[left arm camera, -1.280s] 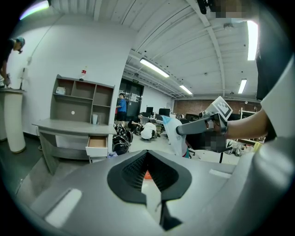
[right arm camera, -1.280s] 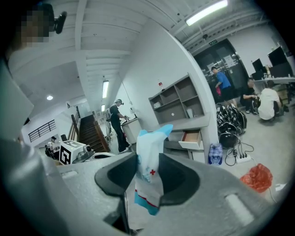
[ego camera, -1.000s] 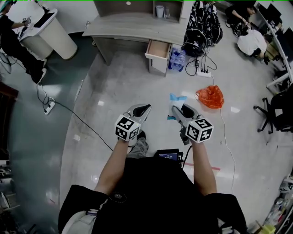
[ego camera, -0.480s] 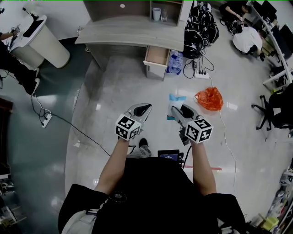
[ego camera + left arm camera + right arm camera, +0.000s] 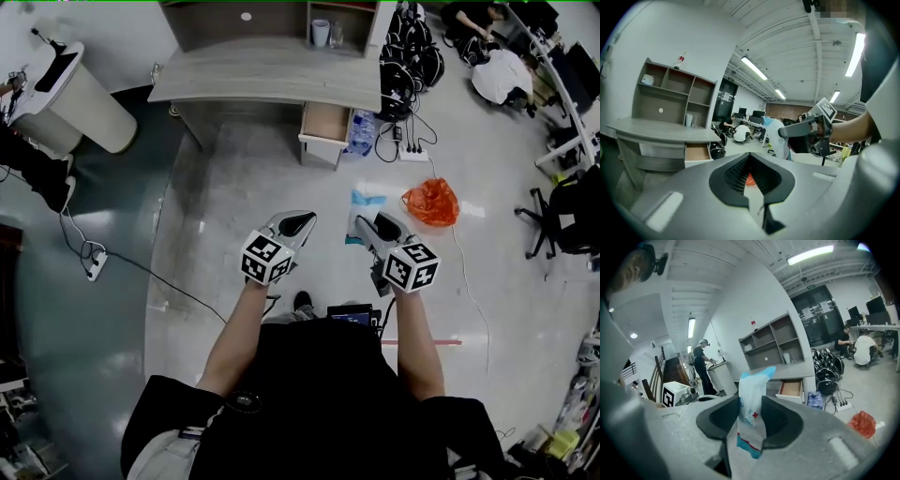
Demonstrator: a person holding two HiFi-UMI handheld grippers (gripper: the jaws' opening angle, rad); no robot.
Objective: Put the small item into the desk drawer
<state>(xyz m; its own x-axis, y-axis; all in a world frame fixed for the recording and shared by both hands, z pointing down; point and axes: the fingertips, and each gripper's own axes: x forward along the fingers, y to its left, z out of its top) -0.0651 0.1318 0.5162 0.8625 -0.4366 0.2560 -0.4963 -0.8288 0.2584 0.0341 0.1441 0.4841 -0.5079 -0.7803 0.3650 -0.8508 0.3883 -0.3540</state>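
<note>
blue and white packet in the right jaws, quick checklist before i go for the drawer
1. Grip: the white and blue packet sits clamped in the right gripper's jaws: ok.
2. Wooden drawer of the grey desk pulled open, inside looks bare: ok.
3. Drawer within reach: not ok, a stretch of floor lies between.
4. Path: orange plastic bag and white power strip lie right of the straight line: ok.
5. Left gripper free, nothing between its jaws: ok.

Glossy pale grey floor (image 5: pixel 244 187), white wall (image 5: pixel 647 33), ceiling strip lights (image 5: pixel 753 68), grey cubby shelves (image 5: pixel 661 101) against the wall
</note>
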